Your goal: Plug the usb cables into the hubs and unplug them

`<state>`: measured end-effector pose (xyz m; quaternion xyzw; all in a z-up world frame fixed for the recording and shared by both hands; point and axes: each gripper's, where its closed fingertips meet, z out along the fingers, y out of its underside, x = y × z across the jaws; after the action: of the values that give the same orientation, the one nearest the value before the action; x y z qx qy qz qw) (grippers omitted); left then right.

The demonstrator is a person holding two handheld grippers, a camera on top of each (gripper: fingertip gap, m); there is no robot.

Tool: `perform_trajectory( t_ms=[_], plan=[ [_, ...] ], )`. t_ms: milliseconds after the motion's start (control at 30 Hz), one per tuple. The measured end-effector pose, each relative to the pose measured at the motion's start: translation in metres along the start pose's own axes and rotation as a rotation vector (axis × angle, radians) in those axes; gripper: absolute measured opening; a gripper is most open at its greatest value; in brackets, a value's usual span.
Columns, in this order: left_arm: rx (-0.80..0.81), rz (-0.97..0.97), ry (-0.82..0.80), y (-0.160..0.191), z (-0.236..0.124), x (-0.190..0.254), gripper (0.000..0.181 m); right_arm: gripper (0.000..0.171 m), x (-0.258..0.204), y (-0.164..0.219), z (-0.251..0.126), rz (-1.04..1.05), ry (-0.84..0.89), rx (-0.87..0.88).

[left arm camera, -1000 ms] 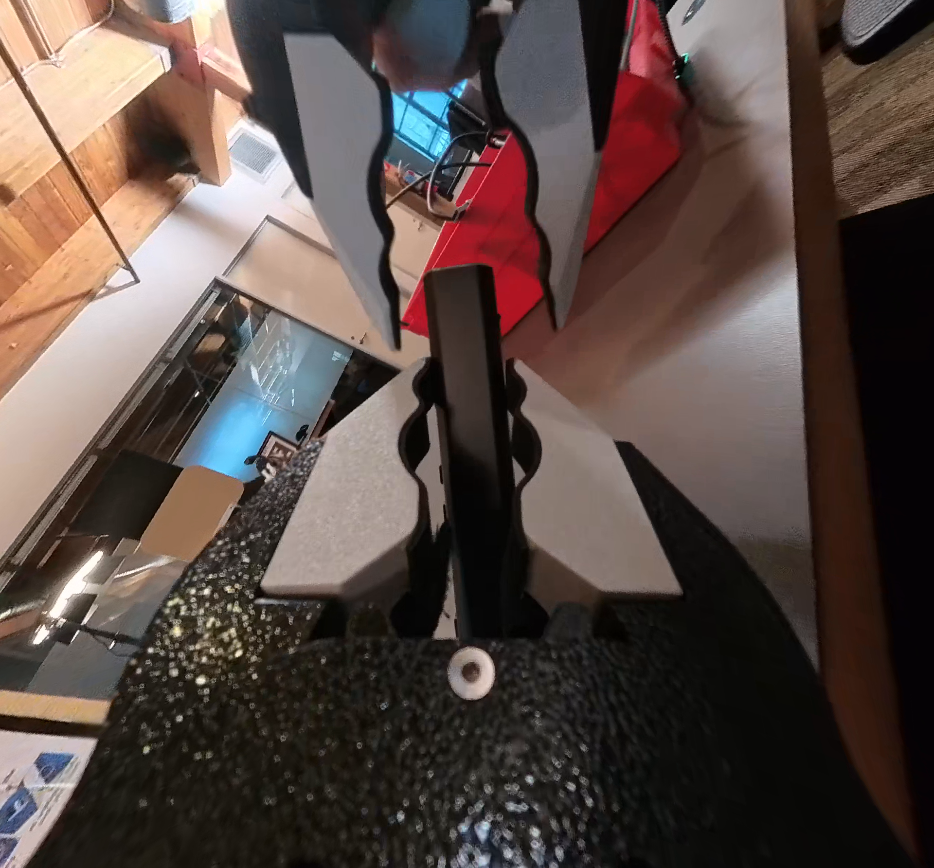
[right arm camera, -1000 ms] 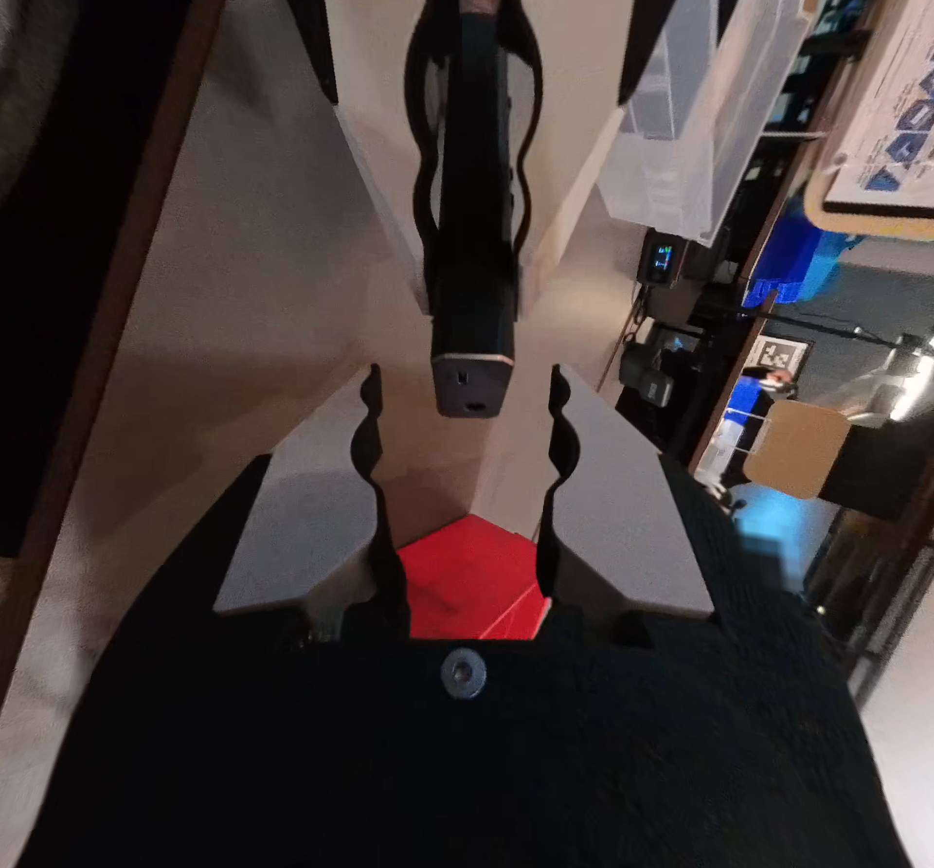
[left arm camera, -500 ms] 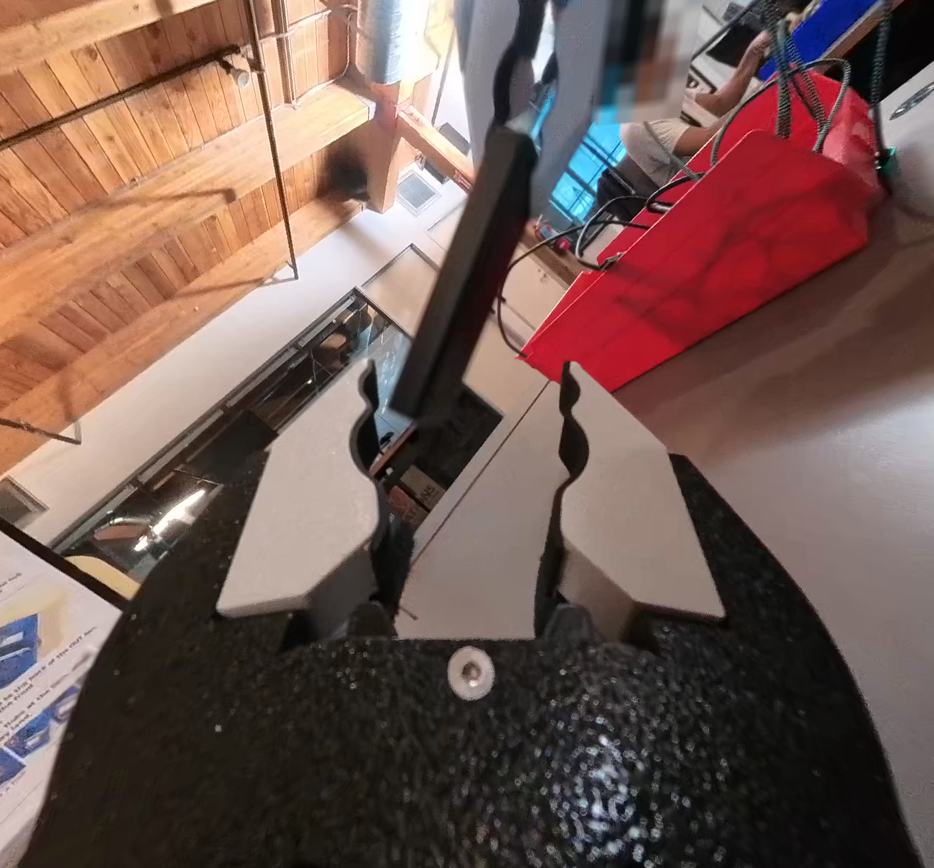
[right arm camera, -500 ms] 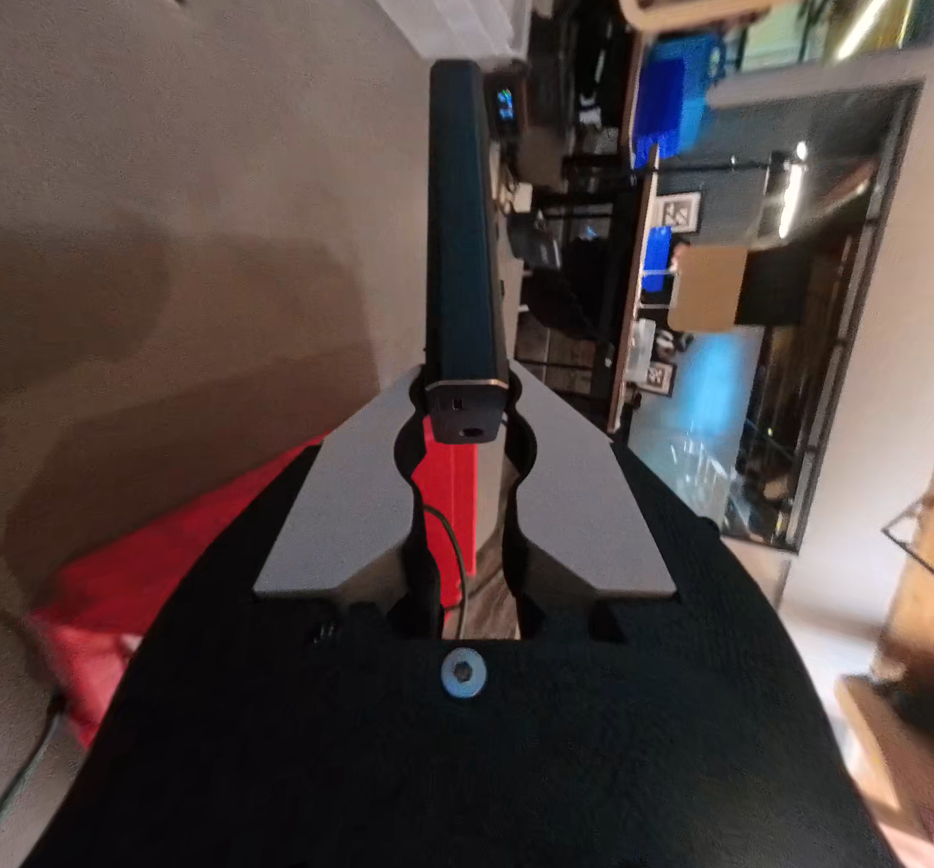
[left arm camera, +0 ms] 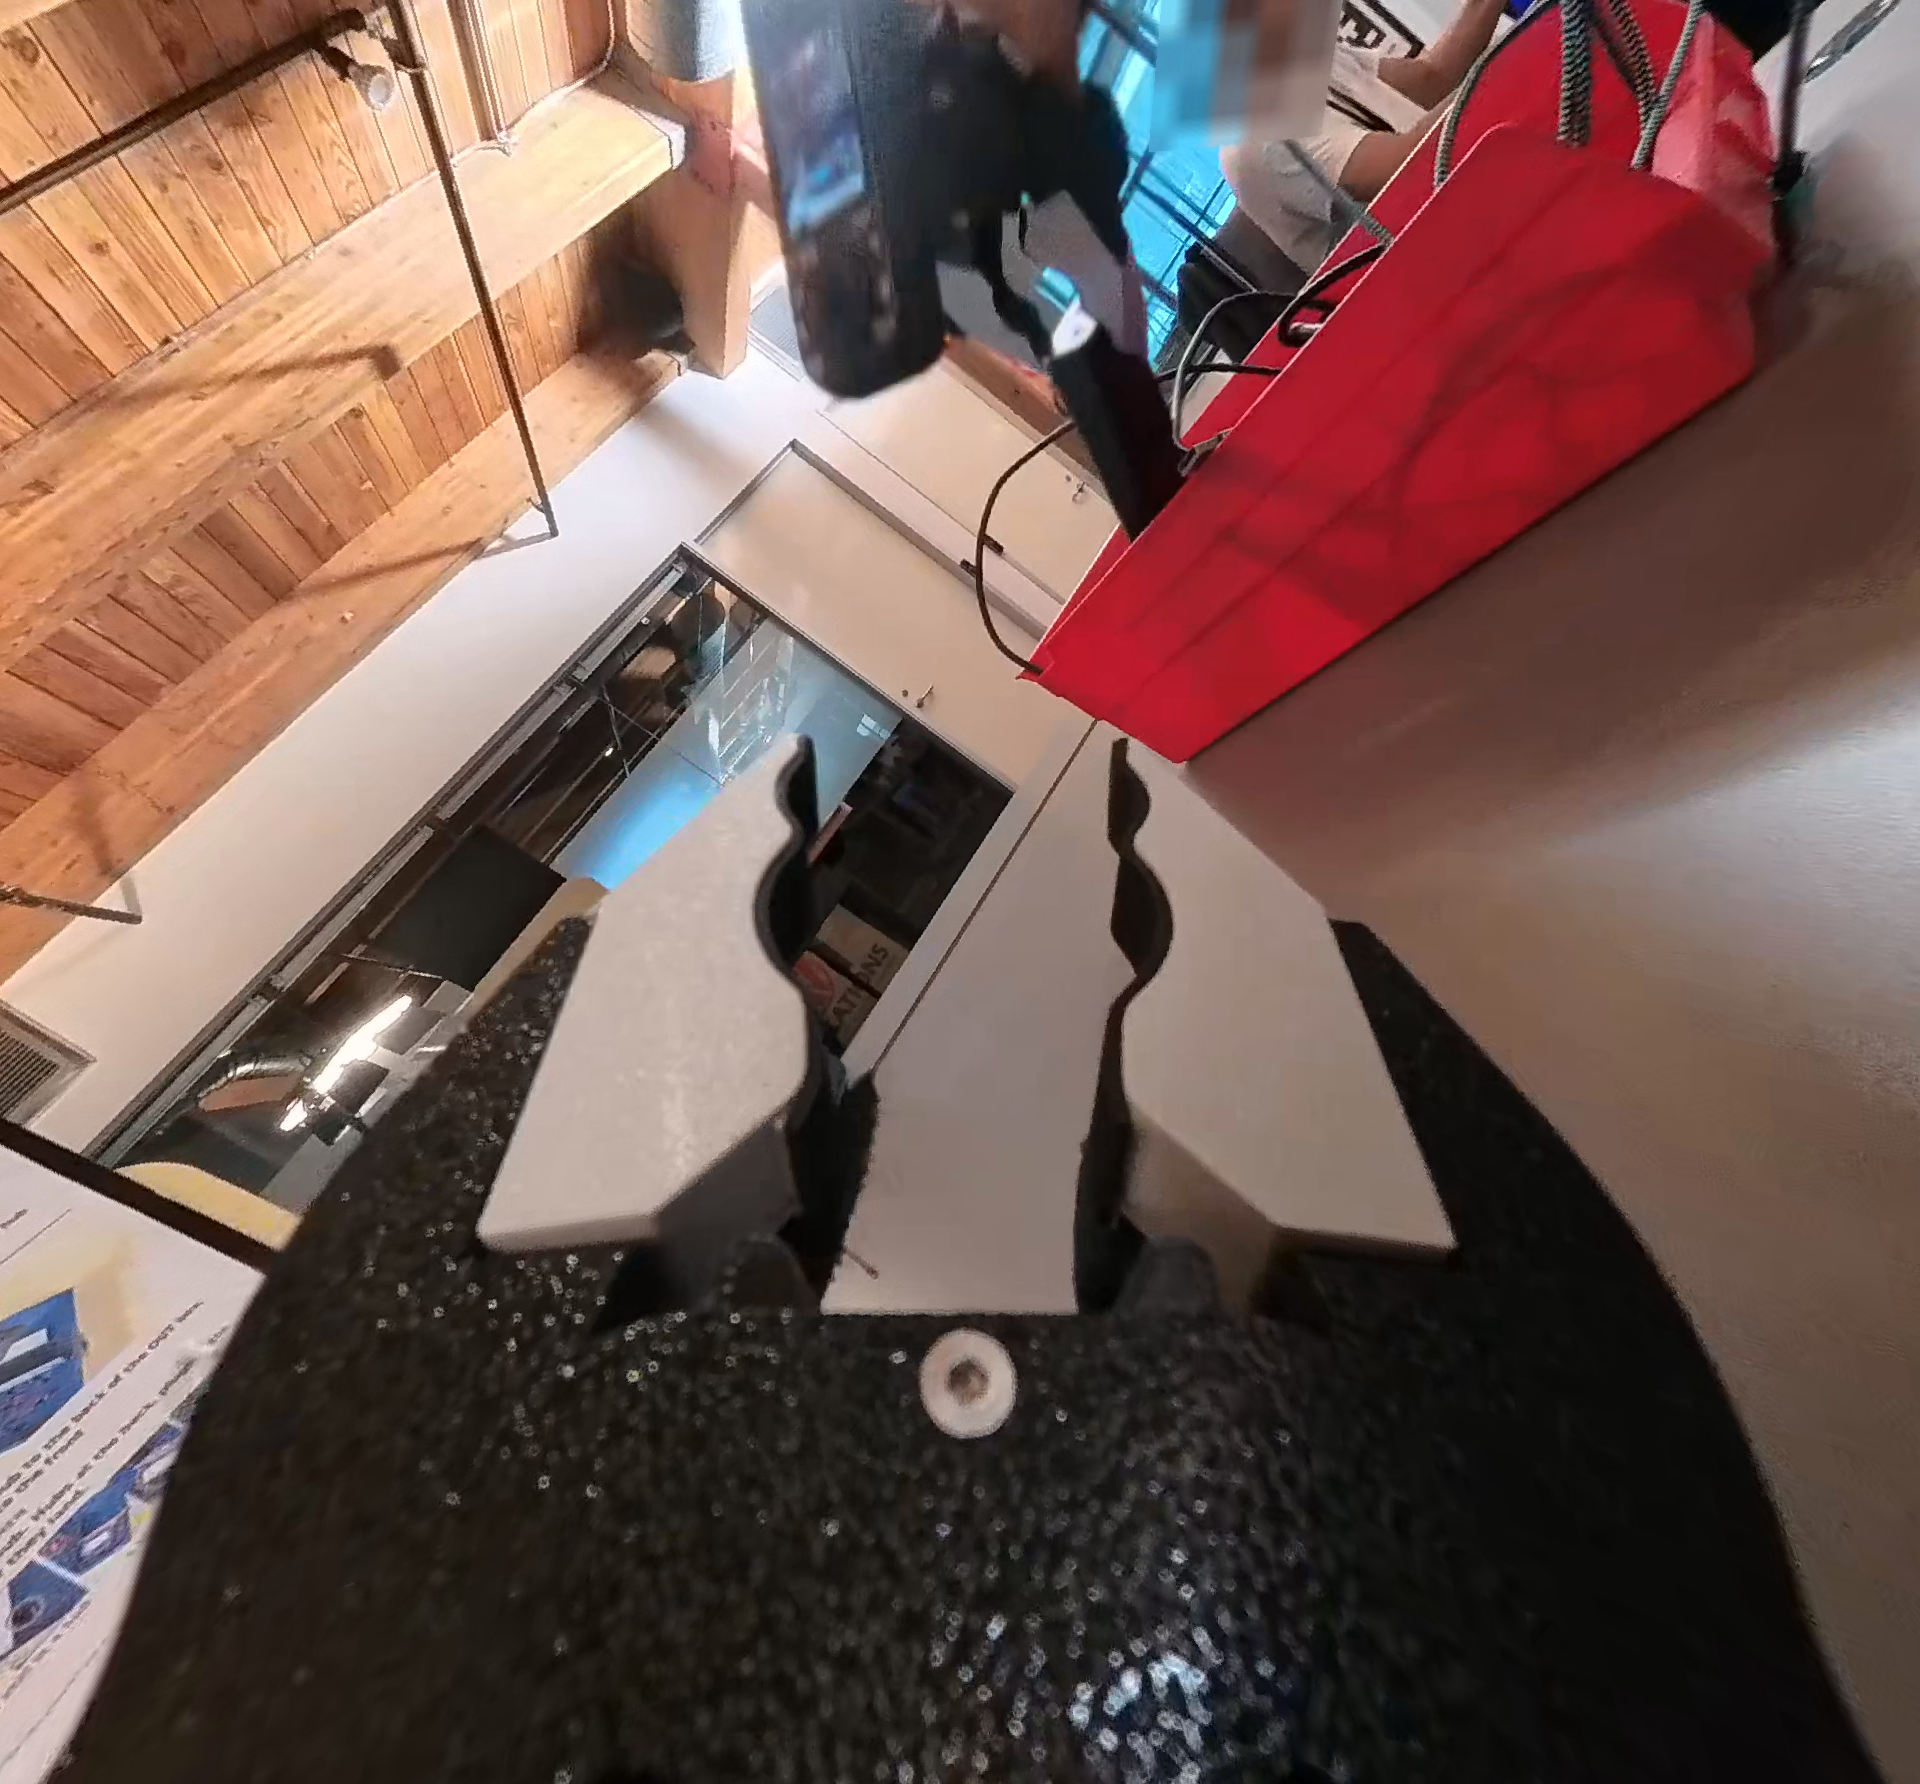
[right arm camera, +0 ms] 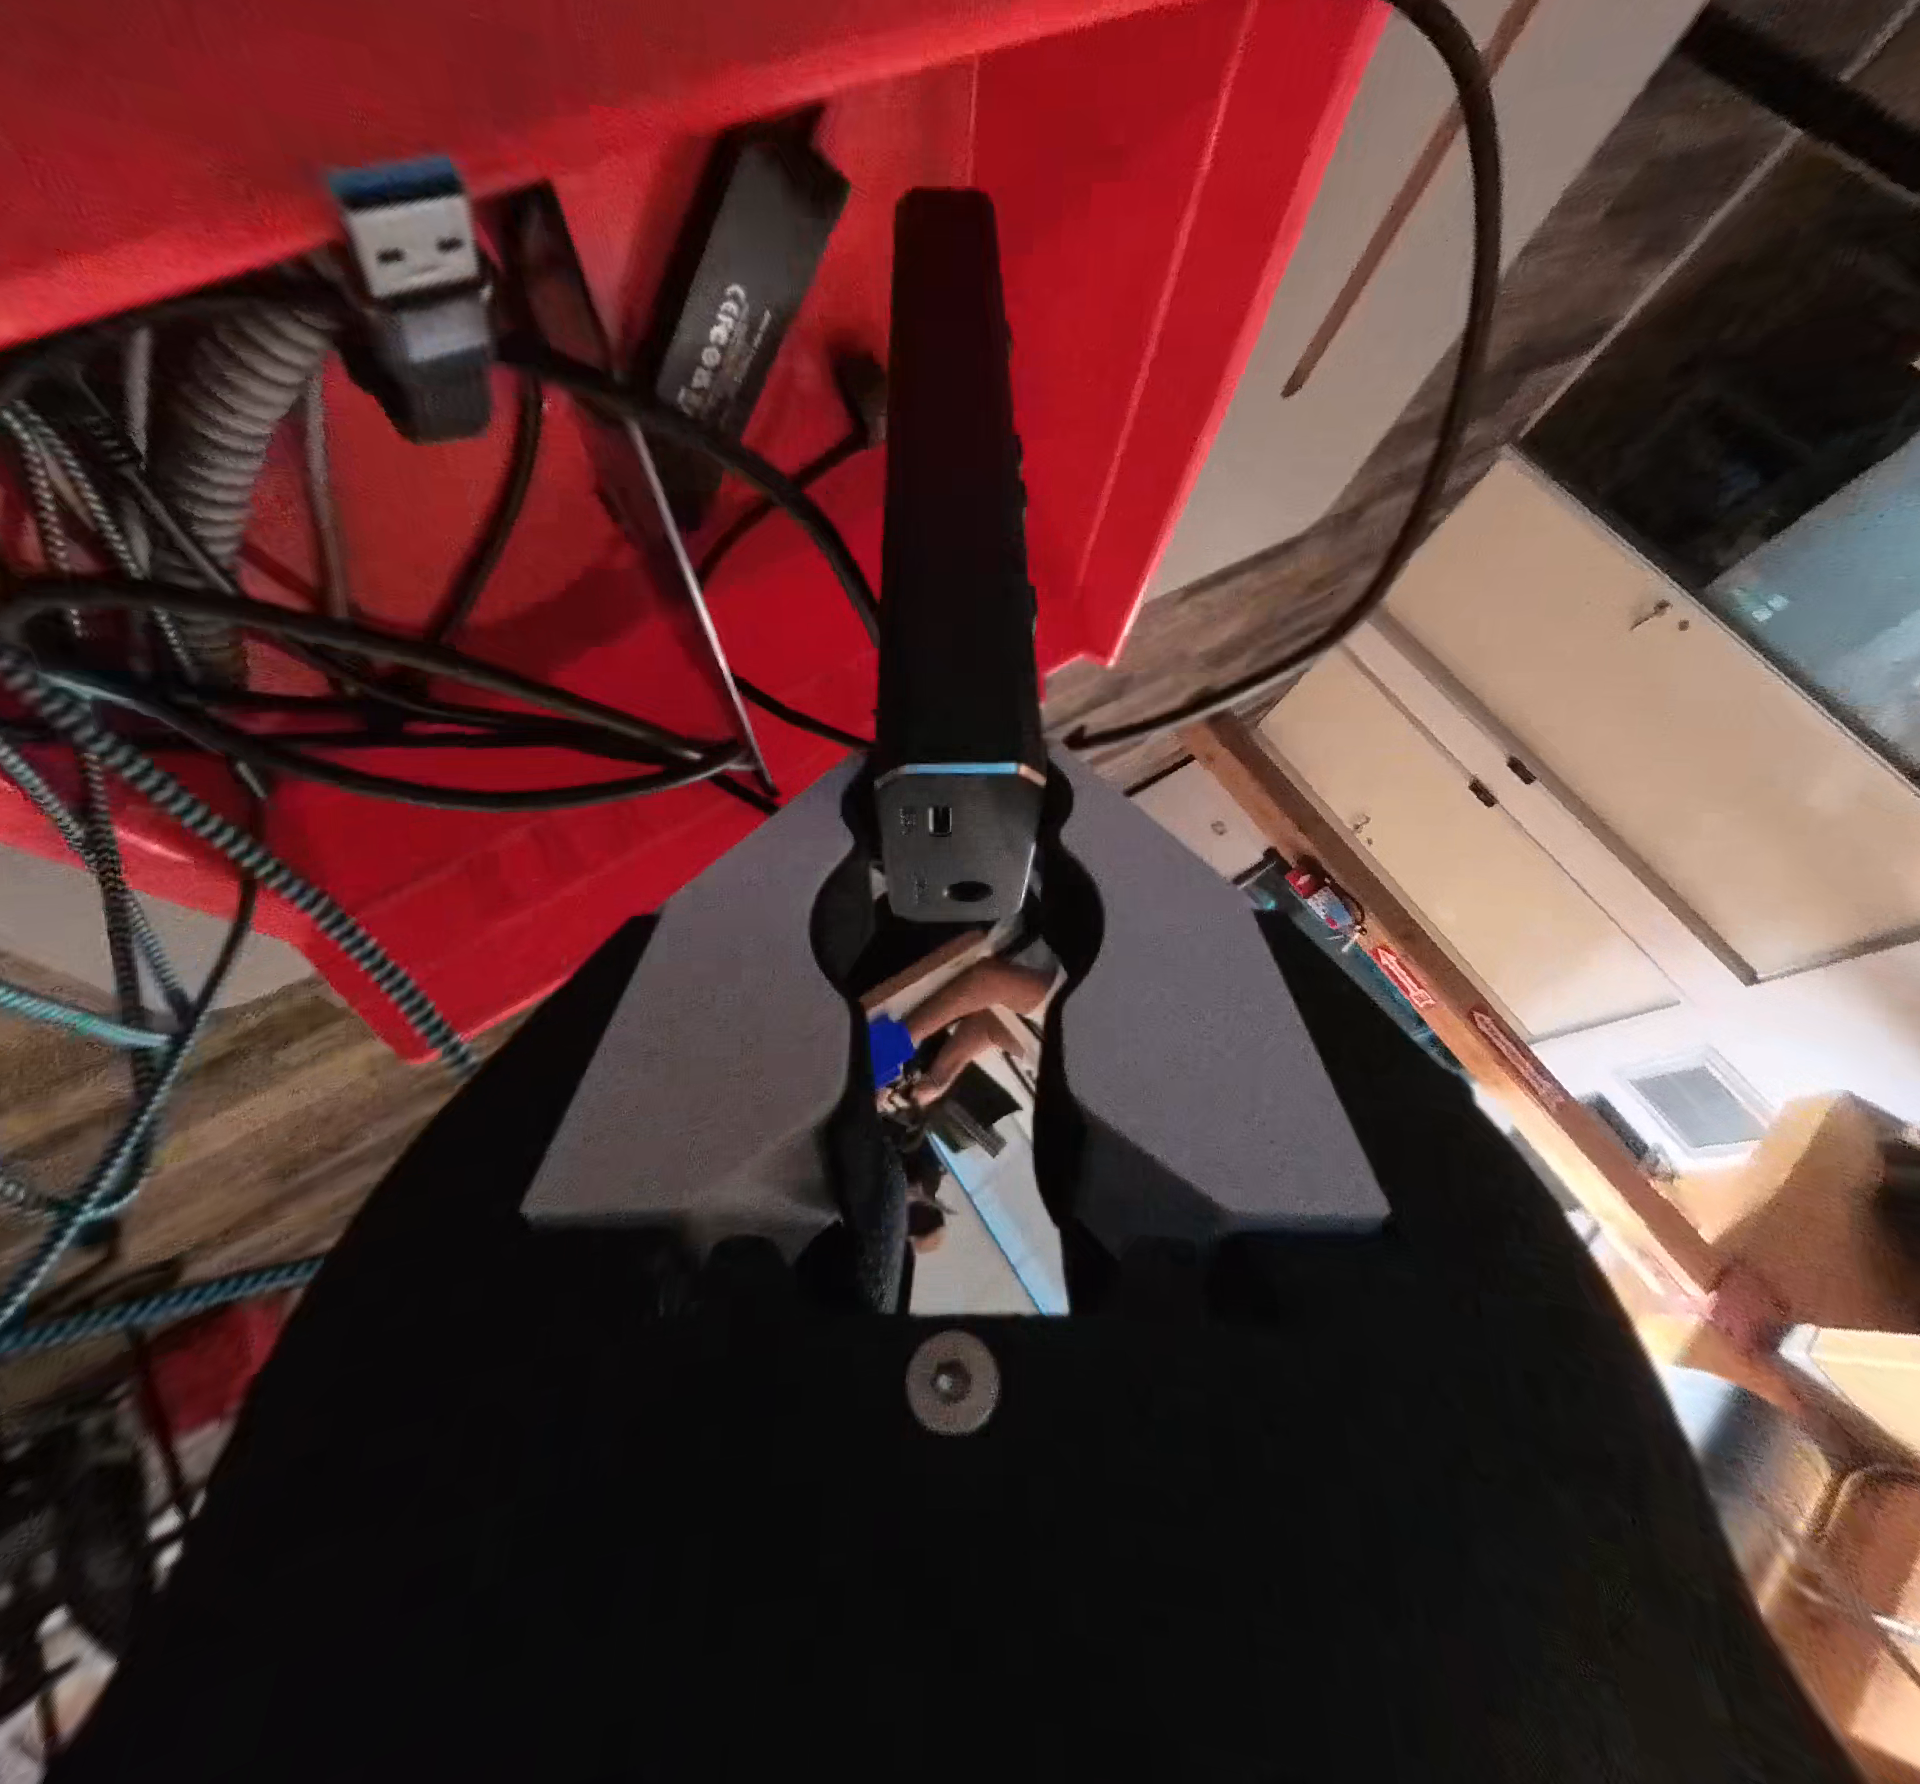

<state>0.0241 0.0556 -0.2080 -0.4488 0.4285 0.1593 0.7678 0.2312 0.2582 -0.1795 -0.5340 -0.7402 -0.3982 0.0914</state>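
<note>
My right gripper [right arm camera: 956, 789] is shut on one end of a long black USB hub [right arm camera: 951, 487], whose far end points into the red bin [right arm camera: 623, 20]. In the bin lie a second black hub [right arm camera: 748, 280], a silver USB plug with a blue insert [right arm camera: 410, 259] and tangled black cables [right arm camera: 416, 695]. My left gripper [left arm camera: 956, 768] is open and empty above the beige table [left arm camera: 1610, 903]. In the left wrist view the right gripper [left arm camera: 1070, 280] shows farther off, lowering the hub [left arm camera: 1117, 425] at the red bin's [left arm camera: 1455, 404] near end.
Braided teal-and-black cables [right arm camera: 94, 903] hang over the bin's edge at the left. A black cable [right arm camera: 1455, 280] loops out of the bin's right corner. Braided cables [left arm camera: 1590, 9] rise from the bin's far end. A printed sheet [left arm camera: 73, 1422] lies at lower left. My hands' fingertips stand some 30 cm from each other.
The hub passed from my left gripper to my right: the left opened and let go, the right shut on it. The right then carried the hub over to the red bin.
</note>
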Motion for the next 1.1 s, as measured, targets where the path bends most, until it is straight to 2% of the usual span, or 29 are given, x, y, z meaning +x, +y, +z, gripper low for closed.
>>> perform_trajectory(
  t_ms=[133,267,600,733,967,1100],
  plan=[
    [-0.004,0.005,0.011,0.001,0.001,0.003,0.051,0.025,0.003,-0.021,0.023,-0.018,-0.121,-0.008],
    [-0.005,0.005,0.015,0.001,0.000,0.003,0.051,0.026,0.018,-0.022,0.034,0.009,-0.134,-0.051],
    [-0.014,0.013,0.028,0.002,-0.001,0.005,0.049,0.033,0.040,0.014,0.064,0.094,-0.085,-0.244],
    [-0.015,0.011,0.036,0.003,-0.001,0.006,0.048,0.049,0.029,0.030,0.075,0.184,-0.163,-0.284],
    [-0.018,0.020,0.046,0.003,-0.002,0.007,0.046,0.047,0.002,0.047,0.089,0.221,-0.229,-0.324],
    [-0.028,0.036,0.057,0.003,-0.003,0.009,0.046,0.050,-0.013,0.057,0.083,0.350,-0.292,-0.372]
  ],
)
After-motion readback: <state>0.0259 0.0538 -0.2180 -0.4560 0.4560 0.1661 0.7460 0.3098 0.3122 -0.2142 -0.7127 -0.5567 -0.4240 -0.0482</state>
